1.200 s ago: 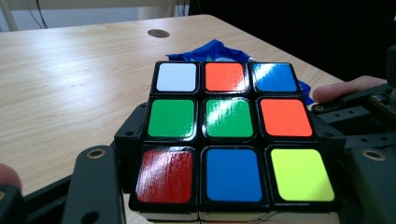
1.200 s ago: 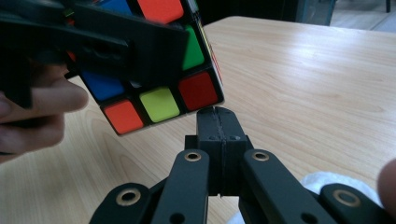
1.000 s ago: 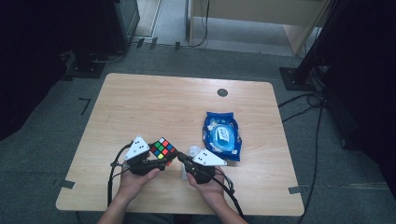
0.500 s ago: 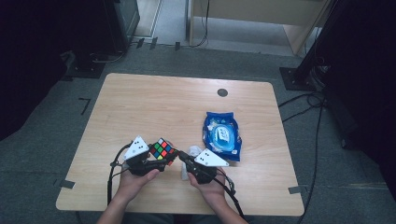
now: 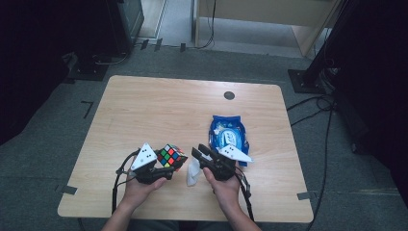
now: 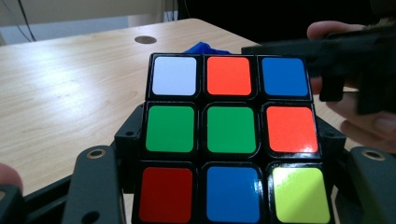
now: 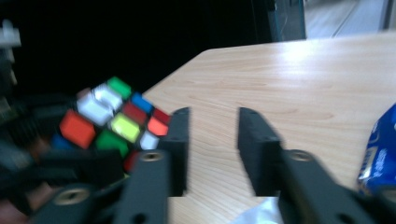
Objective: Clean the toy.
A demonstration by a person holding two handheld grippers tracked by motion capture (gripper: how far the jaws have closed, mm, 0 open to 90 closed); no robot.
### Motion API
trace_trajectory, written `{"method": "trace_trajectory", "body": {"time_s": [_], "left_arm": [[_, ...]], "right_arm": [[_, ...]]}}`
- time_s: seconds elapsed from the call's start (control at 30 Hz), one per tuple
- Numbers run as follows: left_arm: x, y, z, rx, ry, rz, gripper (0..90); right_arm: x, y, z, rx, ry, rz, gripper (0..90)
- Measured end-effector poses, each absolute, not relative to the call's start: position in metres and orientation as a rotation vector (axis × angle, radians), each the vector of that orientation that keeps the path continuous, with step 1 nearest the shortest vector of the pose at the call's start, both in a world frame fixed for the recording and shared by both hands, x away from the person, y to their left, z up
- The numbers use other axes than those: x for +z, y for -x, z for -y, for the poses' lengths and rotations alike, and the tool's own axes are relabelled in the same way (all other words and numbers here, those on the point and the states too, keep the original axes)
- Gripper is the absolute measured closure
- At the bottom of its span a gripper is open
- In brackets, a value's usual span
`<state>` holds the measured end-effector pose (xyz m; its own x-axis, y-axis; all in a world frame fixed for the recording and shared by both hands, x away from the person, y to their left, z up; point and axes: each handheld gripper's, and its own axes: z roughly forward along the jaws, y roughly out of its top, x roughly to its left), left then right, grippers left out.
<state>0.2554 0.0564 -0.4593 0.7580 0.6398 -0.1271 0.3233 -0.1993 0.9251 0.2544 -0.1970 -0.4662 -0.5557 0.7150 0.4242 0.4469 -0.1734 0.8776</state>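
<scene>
The puzzle cube (image 5: 172,157) is pinched in the left gripper (image 5: 166,169), while the right gripper (image 5: 199,152), just opened and empty, is held just beside it.

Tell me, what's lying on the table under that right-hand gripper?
A crumpled white wipe lies on the table below the right gripper, whose jaws have just been opening with nothing between them. Its near part is hidden by the gripper.

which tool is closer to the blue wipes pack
Right. The right tool sits just beside the blue wipes pack's near end, jaws apart with nothing between them. The left tool is farther off across the table, shut on the puzzle cube.
</scene>
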Motion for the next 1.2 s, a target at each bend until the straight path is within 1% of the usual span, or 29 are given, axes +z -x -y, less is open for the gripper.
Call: {"method": "trace_trajectory", "body": {"time_s": [0.07,0.23,0.33,0.5,0.63,0.73,0.9,0.97,1.2], "left_arm": [[-0.461,-0.255,-0.054,0.352,-1.806,-0.748,34.0],[-0.466,-0.253,-0.049,0.387,-1.817,-0.751,34.0],[-0.467,-0.251,-0.047,0.408,-1.820,-0.741,34.0],[-0.468,-0.249,-0.043,0.434,-1.831,-0.729,34.0],[-0.469,-0.248,-0.039,0.442,-1.835,-0.716,34.0],[-0.468,-0.246,-0.038,0.448,-1.839,-0.704,34.0],[-0.469,-0.245,-0.035,0.463,-1.853,-0.697,34.0],[-0.469,-0.245,-0.035,0.468,-1.856,-0.695,34.0],[-0.470,-0.246,-0.036,0.447,-1.853,-0.695,34.0]], "right_arm": [[-0.462,-0.255,0.199,1.869,-1.412,-1.850,48.2],[-0.455,-0.253,0.192,1.960,-1.537,-1.853,30.4],[-0.456,-0.254,0.188,1.988,-1.620,-1.861,24.8],[-0.460,-0.256,0.185,2.007,-1.707,-1.875,20.8],[-0.465,-0.257,0.180,2.011,-1.768,-1.903,20.5],[-0.468,-0.258,0.179,2.024,-1.814,-1.909,21.9],[-0.470,-0.259,0.179,2.047,-1.858,-1.919,27.9],[-0.470,-0.259,0.178,2.063,-1.876,-1.926,32.4],[-0.471,-0.259,0.178,2.068,-1.868,-1.942,33.8]]}}
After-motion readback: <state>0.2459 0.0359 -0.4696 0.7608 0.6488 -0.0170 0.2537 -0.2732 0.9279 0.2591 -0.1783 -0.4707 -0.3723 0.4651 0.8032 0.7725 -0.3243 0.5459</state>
